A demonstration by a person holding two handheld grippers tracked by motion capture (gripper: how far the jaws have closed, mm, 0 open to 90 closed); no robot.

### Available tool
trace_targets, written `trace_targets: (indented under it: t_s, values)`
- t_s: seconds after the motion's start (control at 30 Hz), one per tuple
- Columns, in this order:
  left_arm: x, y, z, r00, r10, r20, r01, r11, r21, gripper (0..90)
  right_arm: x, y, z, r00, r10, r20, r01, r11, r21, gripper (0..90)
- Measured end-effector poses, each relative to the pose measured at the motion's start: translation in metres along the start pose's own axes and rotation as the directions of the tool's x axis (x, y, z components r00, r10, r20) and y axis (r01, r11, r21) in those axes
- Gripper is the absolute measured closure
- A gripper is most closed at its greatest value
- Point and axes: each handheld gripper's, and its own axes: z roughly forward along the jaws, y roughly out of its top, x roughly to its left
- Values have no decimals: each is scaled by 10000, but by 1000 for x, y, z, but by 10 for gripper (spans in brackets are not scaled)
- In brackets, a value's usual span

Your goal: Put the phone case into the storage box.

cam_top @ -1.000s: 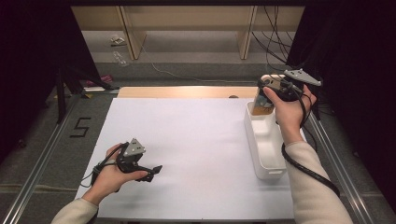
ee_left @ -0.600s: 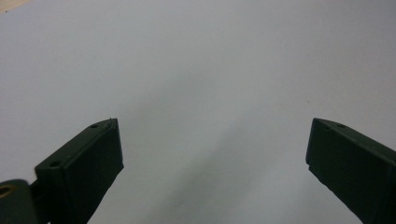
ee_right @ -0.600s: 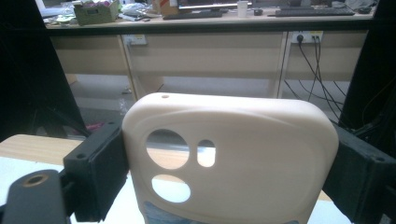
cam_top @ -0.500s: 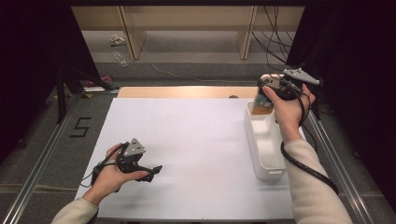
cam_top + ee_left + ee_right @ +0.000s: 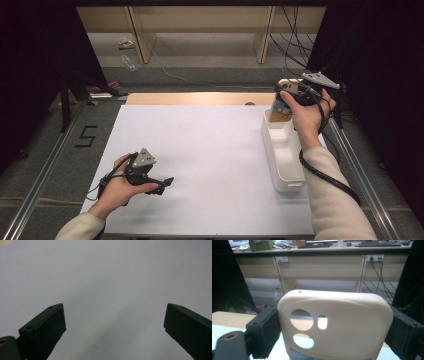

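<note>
Cream phone case (image 5: 337,325), held upright between the two black jaws of the right tool (image 5: 335,330), which are clamped on its two long edges. In the right gripper view the case faces the camera with its three camera cut-outs toward the upper left and a small hole near the top edge; a strip of blue shows at its lower edge. In the high view the phone case (image 5: 280,111) hangs in the right tool (image 5: 287,100) above the far end of a white tray (image 5: 285,170), a long narrow bin lying along the right edge of the white counter (image 5: 210,150); whether the case touches the tray cannot be told. The person's right hand (image 5: 307,112) grips the tool from the right, with the grey three-cornered plate uppermost and the black cable trailing down along the cream sleeve.

The left tool (image 5: 160,184) rests low over the near left part of the counter, well apart from the tray, held by the left hand (image 5: 117,187). In the left gripper view its jaws stand wide apart over bare white surface, with nothing between them (image 5: 112,320).

Beyond the counter lie a wooden strip, grey floor and pale desk frames with hanging cables.
</note>
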Motion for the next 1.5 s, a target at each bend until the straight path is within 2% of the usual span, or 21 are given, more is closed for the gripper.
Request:
trace_targets:
  t_s: [1.5]
  values:
    - [0,0,1,10000,-8,35,8,10000,8,33,-4,-1,22,9997,8,226,-18,9990,439,125]
